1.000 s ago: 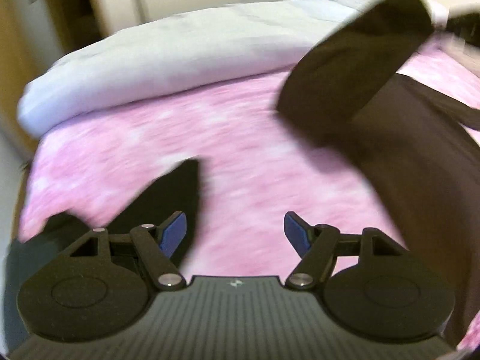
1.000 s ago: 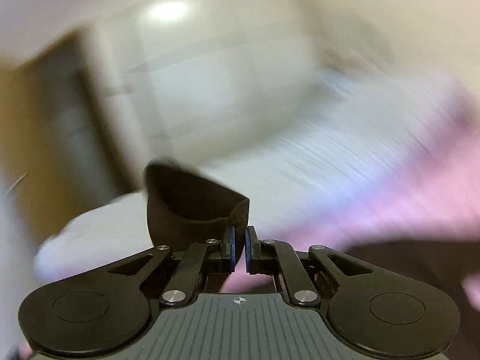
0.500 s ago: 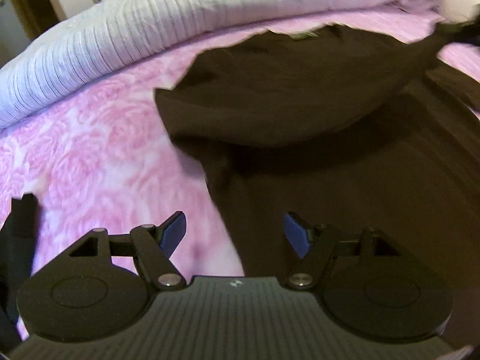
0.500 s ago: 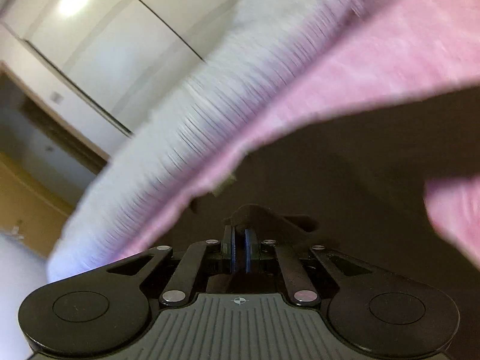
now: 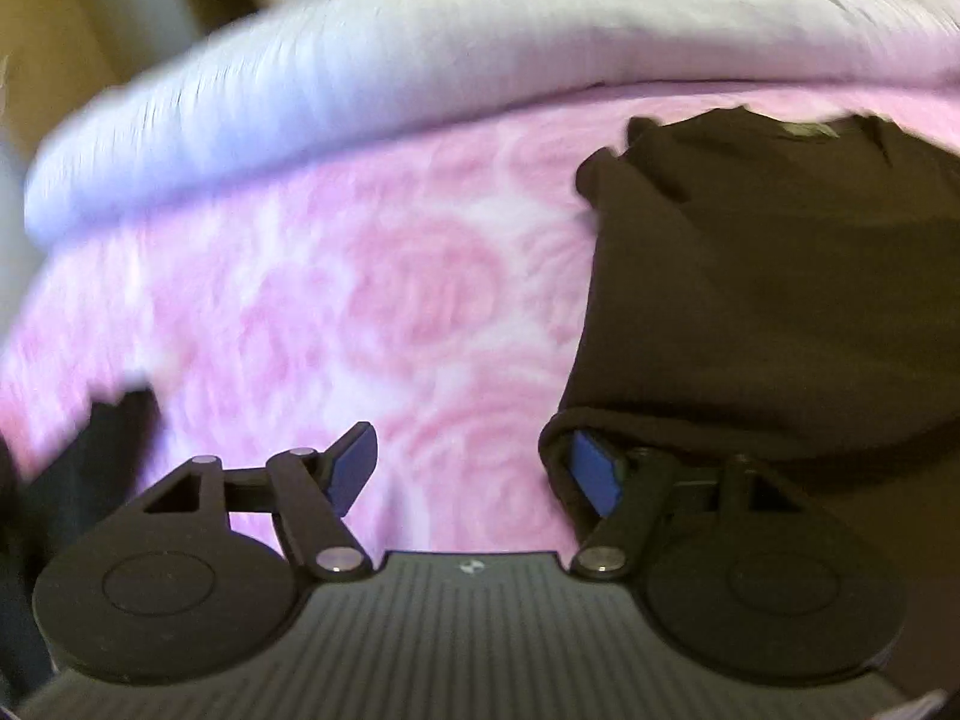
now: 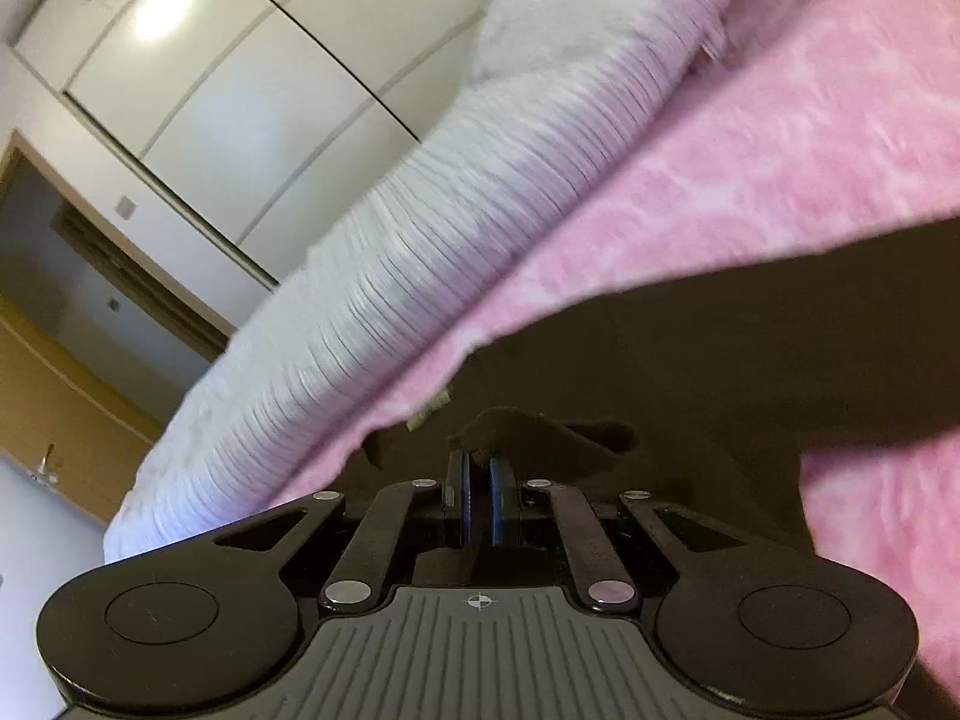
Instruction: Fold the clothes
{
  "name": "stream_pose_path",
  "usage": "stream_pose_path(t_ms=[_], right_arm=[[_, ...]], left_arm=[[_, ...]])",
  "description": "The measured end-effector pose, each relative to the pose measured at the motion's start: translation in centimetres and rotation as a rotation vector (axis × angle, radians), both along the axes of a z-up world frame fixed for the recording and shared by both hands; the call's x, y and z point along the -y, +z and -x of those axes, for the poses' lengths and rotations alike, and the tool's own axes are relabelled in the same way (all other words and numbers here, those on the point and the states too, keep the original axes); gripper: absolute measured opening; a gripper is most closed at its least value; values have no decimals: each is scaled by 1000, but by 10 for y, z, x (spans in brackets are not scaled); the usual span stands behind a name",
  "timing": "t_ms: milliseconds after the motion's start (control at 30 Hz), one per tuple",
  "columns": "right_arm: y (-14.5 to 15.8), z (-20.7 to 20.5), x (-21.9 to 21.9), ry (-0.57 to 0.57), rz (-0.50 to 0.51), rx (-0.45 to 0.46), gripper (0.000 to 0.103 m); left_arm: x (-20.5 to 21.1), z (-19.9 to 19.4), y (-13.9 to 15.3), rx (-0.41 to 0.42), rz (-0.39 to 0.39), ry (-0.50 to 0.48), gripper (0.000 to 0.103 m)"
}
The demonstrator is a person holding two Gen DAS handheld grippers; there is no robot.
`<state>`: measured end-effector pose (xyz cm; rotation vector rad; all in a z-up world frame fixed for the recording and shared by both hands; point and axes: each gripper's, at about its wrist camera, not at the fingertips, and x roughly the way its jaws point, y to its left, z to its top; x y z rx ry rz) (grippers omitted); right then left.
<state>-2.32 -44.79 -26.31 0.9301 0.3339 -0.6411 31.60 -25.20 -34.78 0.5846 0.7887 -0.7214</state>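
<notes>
A dark brown garment (image 5: 780,300) lies on the pink rose-patterned bedspread (image 5: 360,300), with its neck label toward the far side and a folded layer on top. My left gripper (image 5: 474,471) is open at the garment's near left corner. The rolled edge of the cloth laps over its right fingertip (image 5: 594,474), while the left fingertip (image 5: 354,468) is over bare bedspread. In the right wrist view my right gripper (image 6: 480,498) is shut on a pinched peak of the same garment (image 6: 720,360), low on the bed.
A pale ribbed duvet (image 5: 420,60) is rolled along the far side of the bed, also seen as the duvet (image 6: 450,240) in the right wrist view. Another dark cloth (image 5: 102,462) lies at the near left. White wardrobe doors (image 6: 240,90) and a doorway (image 6: 90,276) stand beyond.
The right gripper carried the lifted dark flap down and laid it over the garment on the bed. My left gripper sank and came to the garment's left edge, and cloth now covers its right fingertip.
</notes>
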Motion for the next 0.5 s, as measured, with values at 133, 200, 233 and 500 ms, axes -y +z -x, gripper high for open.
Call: stream_pose_path(t_ms=[133, 200, 233, 500], right_arm=[[-13, 4, -6, 0, -62, -40, 5], [-20, 4, -11, 6, -91, -52, 5], [-21, 3, -13, 6, -103, -48, 5], [26, 12, -13, -15, 111, -20, 5]], left_arm=[[4, 13, 1, -17, 16, -115, 63], [13, 30, -1, 16, -7, -252, 64], [18, 34, -5, 35, -22, -283, 64], [23, -2, -8, 56, 18, -113, 67]])
